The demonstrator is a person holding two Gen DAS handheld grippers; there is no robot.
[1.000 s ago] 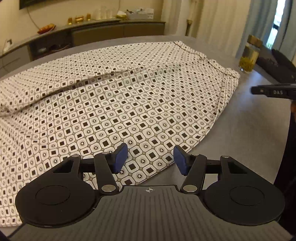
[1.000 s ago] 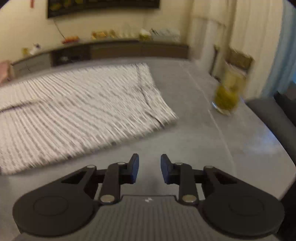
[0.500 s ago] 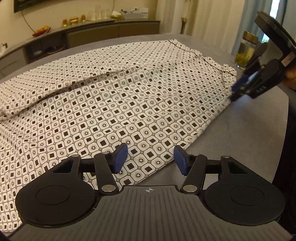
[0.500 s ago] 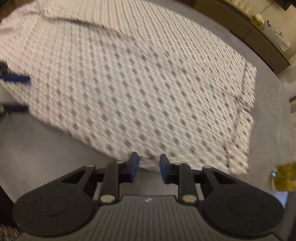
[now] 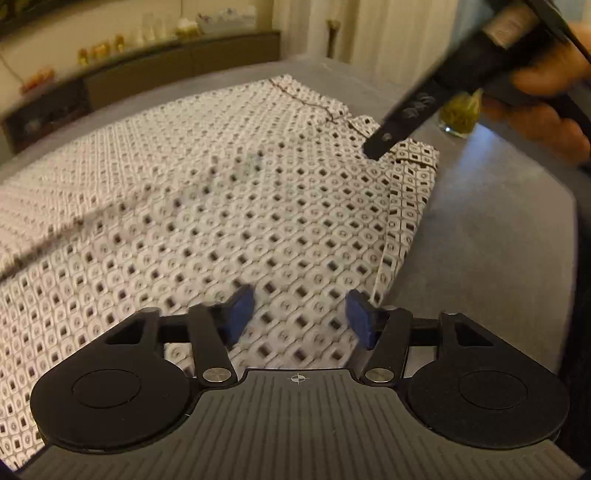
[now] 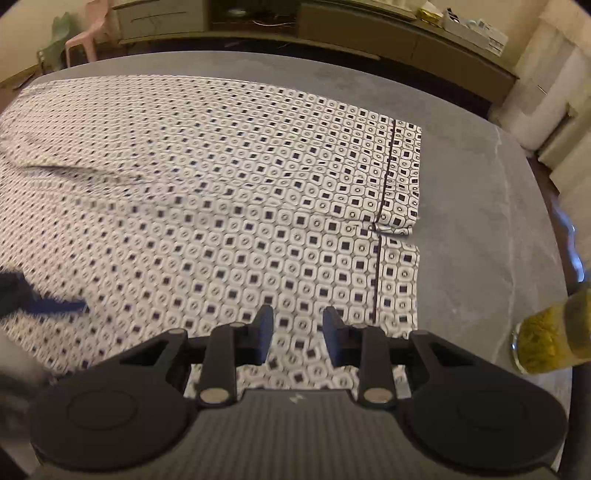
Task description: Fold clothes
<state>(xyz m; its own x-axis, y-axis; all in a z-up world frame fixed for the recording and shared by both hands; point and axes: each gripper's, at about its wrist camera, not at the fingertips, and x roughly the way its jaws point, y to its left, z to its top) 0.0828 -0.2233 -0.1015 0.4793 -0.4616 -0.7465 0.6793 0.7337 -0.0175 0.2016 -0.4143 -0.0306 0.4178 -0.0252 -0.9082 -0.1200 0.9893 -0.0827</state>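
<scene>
A white garment with a black square-and-ring print (image 5: 229, 206) lies spread flat on a grey table (image 5: 487, 236); it also shows in the right wrist view (image 6: 229, 206), with dark-piped cuffs at its right end (image 6: 400, 184). My left gripper (image 5: 299, 314) is open and empty, over the garment's near edge. My right gripper (image 6: 298, 332) is open and empty, low over the near cuff corner. In the left wrist view the right gripper (image 5: 376, 146) reaches down to the far cuff. One blue finger of the left gripper (image 6: 55, 304) shows at the left of the right wrist view.
A glass jar with yellow-green contents (image 6: 550, 339) stands on the table right of the cuffs, also seen in the left wrist view (image 5: 460, 114). A long low sideboard (image 6: 369, 33) runs along the wall. A pink chair (image 6: 83, 35) stands at the far left.
The left gripper moved forward over the garment's edge. The right gripper moved from the bare table at the cloth's edge onto the cuff end of the garment. Both stayed open.
</scene>
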